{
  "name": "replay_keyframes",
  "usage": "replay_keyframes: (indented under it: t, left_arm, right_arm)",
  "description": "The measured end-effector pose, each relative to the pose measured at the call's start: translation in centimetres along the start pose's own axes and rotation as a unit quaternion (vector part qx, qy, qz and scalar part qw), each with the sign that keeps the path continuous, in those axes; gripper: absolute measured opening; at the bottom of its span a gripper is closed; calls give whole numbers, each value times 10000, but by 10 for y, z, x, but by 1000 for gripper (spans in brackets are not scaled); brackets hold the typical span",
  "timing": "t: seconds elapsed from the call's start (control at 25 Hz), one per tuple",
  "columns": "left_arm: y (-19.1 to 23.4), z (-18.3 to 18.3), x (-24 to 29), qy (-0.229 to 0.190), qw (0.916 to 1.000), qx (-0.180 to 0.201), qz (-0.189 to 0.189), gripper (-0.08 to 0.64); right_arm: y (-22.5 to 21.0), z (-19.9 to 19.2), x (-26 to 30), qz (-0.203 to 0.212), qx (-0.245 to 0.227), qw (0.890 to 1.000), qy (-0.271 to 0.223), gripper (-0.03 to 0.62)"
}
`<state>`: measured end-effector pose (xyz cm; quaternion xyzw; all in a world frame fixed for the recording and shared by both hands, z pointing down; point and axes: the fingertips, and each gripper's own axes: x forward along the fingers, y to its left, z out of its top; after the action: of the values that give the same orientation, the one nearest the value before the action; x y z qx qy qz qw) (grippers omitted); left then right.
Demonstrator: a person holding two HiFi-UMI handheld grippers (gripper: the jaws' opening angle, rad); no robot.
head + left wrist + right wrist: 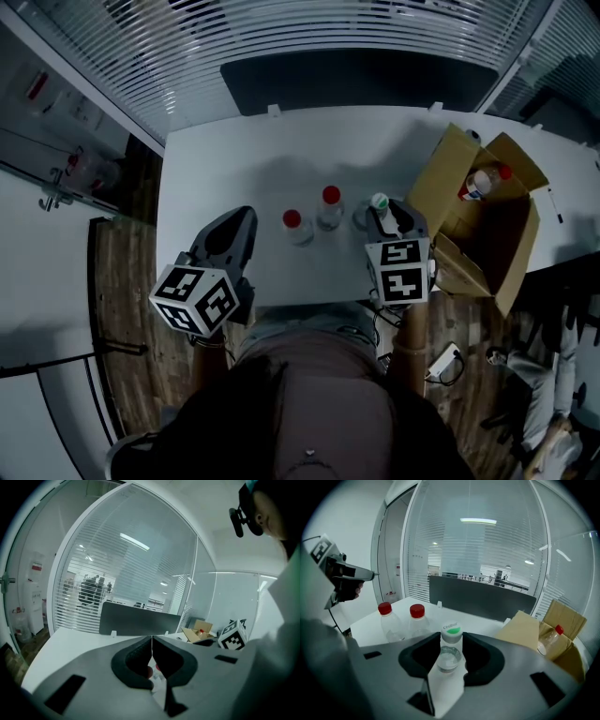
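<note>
Right gripper view: right gripper [451, 641] jaws pinch green-capped bottle [450, 657].
Left gripper [152, 641]: jaws pressed together.
Handling: I'd hold it upright.

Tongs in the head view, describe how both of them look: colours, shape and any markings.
The left tongs and the right tongs both have wide, light grey shells with black padded inner faces that curve into a hollow. Each carries a white cube printed with black square markers: the left cube and the right cube. The person's top is dark.
</note>
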<state>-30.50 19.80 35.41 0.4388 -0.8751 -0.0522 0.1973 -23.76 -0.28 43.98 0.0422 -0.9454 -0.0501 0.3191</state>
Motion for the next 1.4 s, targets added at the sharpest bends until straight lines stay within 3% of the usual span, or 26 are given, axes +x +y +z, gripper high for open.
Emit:
replay_keyframes:
  t: [0.64,1.16,1.4]
  left_arm:
    - [-20,1,5,-44,10000,-57,-39,9]
    - [-49,4,14,-126,9999,-110,-4,9]
    - [-64,6,18,-176,9998,-121,17,9]
  right_arm:
    - [-11,9,-24,218,32,9992,-341,150]
    - [-37,26,-63,473,381,9948,-822,149]
    - [-54,31,-78,339,223,9941,-1002,101]
